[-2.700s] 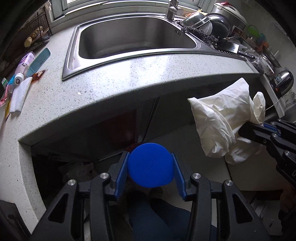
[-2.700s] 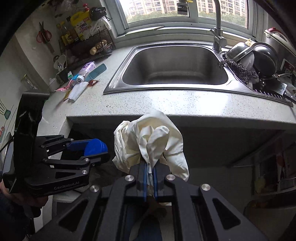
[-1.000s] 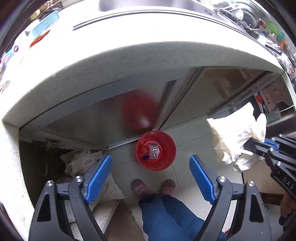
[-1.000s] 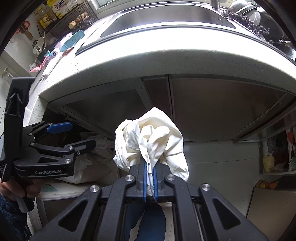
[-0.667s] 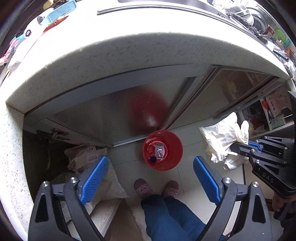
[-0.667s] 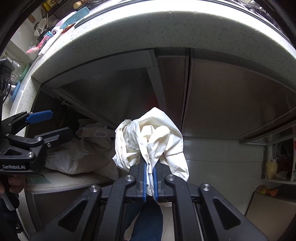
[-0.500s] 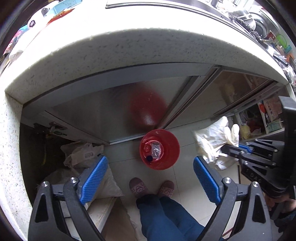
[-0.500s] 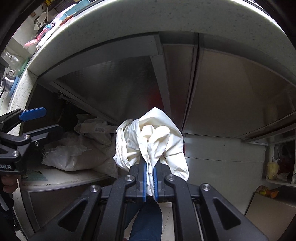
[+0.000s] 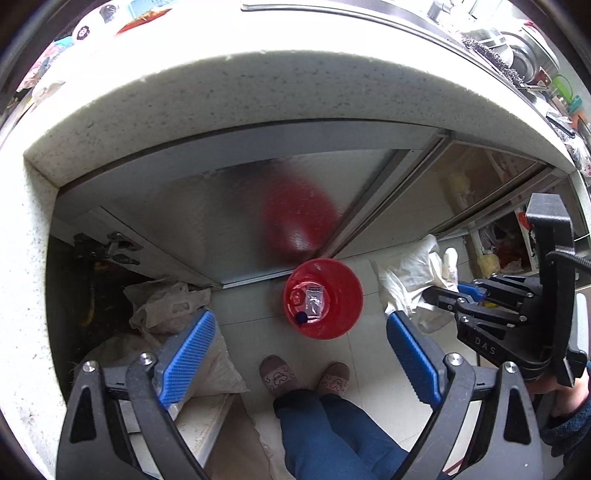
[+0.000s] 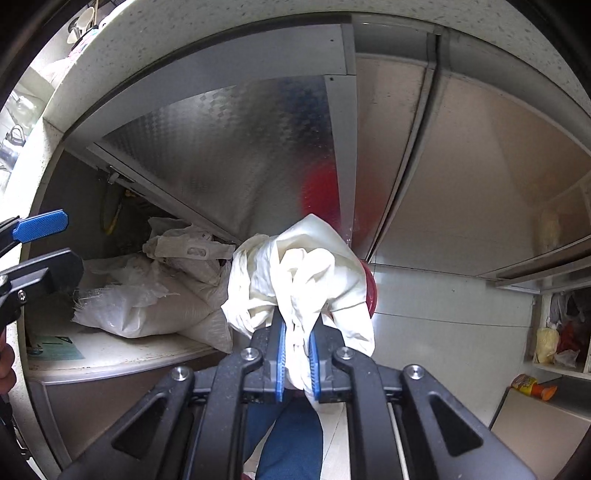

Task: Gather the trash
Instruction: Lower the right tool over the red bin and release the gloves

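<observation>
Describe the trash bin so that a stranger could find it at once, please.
Look at the floor in front of the steel cabinet doors under the counter. The red bin stands there, just ahead of the person's slippers: the only round, red, open container, with small scraps inside.

A pale speckled stone counter [image 9: 229, 92] curves overhead, with the steel rim of a sink [image 9: 362, 18] along its top edge. Below it stand brushed metal cabinet doors [image 10: 251, 140], one swung open onto a dark cupboard [image 9: 85, 280] holding white sacks [image 10: 147, 306]. The floor [image 9: 369, 365] is light tile, and cluttered open shelves [image 10: 557, 332] sit at far right.
</observation>
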Action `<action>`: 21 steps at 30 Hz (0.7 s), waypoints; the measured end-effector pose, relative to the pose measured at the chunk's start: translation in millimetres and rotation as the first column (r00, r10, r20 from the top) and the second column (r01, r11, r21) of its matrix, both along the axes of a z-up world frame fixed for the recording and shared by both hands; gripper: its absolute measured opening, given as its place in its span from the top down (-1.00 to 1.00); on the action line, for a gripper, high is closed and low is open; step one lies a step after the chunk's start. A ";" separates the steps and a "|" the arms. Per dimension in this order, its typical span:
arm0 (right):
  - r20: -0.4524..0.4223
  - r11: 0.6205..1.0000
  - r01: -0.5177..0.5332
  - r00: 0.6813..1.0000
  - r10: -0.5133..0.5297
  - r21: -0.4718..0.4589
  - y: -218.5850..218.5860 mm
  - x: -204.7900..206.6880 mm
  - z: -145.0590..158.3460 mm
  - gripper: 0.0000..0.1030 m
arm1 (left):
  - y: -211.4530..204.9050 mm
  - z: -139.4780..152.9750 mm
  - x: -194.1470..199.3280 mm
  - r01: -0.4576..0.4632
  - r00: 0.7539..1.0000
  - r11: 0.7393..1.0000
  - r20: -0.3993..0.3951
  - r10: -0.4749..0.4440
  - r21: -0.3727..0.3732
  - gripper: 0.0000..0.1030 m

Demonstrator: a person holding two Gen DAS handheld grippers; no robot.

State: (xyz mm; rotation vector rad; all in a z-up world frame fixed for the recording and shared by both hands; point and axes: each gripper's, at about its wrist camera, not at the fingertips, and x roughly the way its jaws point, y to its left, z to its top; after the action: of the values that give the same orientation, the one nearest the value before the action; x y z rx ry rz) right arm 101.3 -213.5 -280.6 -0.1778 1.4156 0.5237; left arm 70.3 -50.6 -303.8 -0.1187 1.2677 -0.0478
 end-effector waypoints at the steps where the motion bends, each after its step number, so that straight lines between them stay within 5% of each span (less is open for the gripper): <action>1: 0.003 1.000 0.001 1.000 -0.001 0.001 0.2 0.1 0.7 0.72 | -0.3 0.3 -0.3 -0.001 1.000 1.000 -0.001 0.001 0.009 -0.81; 5: 0.007 1.000 0.018 1.000 -0.018 0.001 6.2 1.2 1.1 0.24 | 1.3 1.1 -0.2 -0.005 1.000 1.000 -0.003 0.005 0.031 -0.81; 13: 0.017 0.999 0.024 1.000 -0.023 -0.023 9.2 0.0 10.2 0.03 | 6.2 16.0 -3.1 -0.007 0.999 1.000 0.044 0.006 0.026 -0.81; 21: 0.076 1.000 0.015 0.997 -0.015 0.001 2.8 -10.2 64.9 -0.29 | 3.8 57.8 -10.9 0.021 0.995 1.000 0.096 -0.022 0.011 -0.82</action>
State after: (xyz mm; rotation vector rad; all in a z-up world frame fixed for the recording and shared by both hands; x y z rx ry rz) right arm 91.1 -210.7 -215.7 -0.1845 1.3424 0.4995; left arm 59.4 -46.8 -246.0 -0.0936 1.1727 -0.0648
